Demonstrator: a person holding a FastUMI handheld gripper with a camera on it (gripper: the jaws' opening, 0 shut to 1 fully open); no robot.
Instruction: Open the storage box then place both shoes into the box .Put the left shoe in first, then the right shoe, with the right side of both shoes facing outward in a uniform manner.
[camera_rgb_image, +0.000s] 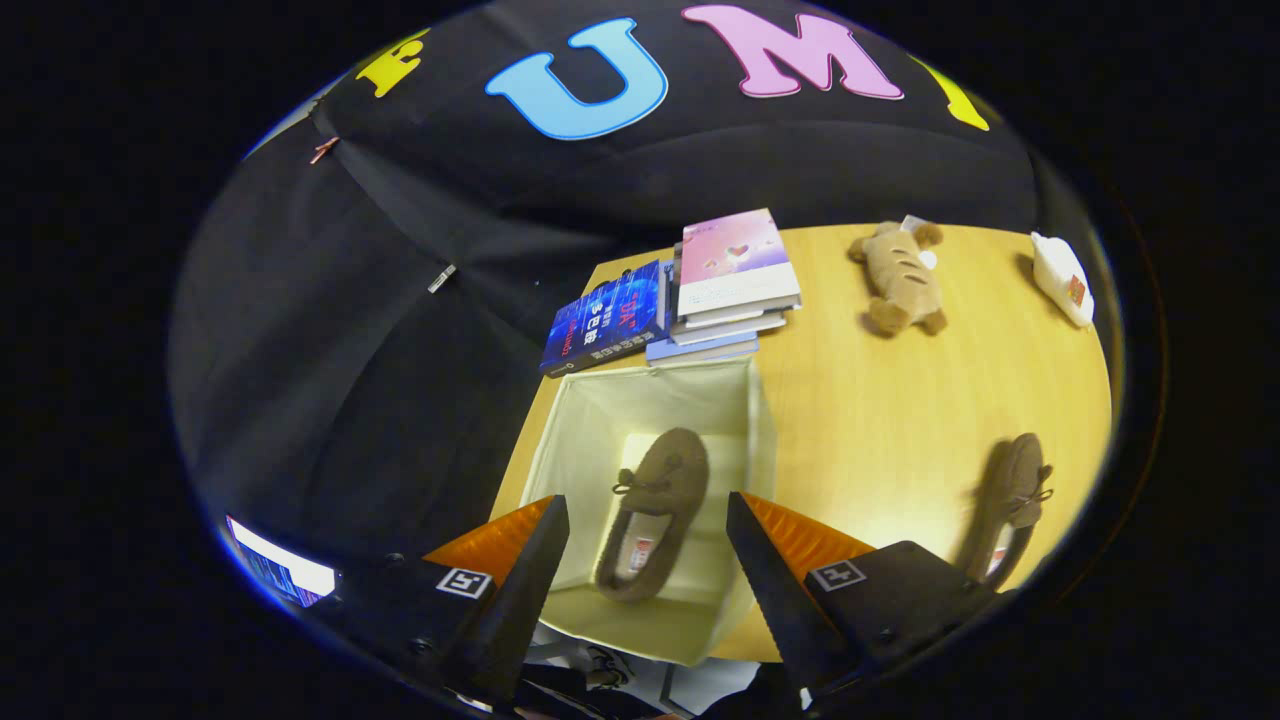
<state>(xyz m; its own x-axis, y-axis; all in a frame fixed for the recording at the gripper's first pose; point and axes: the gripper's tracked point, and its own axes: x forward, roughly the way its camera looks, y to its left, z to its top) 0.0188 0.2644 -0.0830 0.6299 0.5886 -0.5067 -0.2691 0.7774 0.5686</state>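
Note:
An open cream fabric storage box (570, 440) sits at the table's near left corner. One brown slipper (655, 510) lies inside it on the box floor, toe pointing away, opening toward me. A second brown slipper (1010, 500) rests on the wooden table to the right of the box, on its side. My gripper (645, 535) hovers above the box, open, its two black fingers (530, 580) spread either side of the slipper in the box, with nothing held between them.
A stack of books (735, 285) and a blue book (605, 320) lie just beyond the box. A plush bread toy (900, 280) and a white packet (1062, 278) sit farther back on the table (880, 400). A lit screen (280, 570) shows low on the left.

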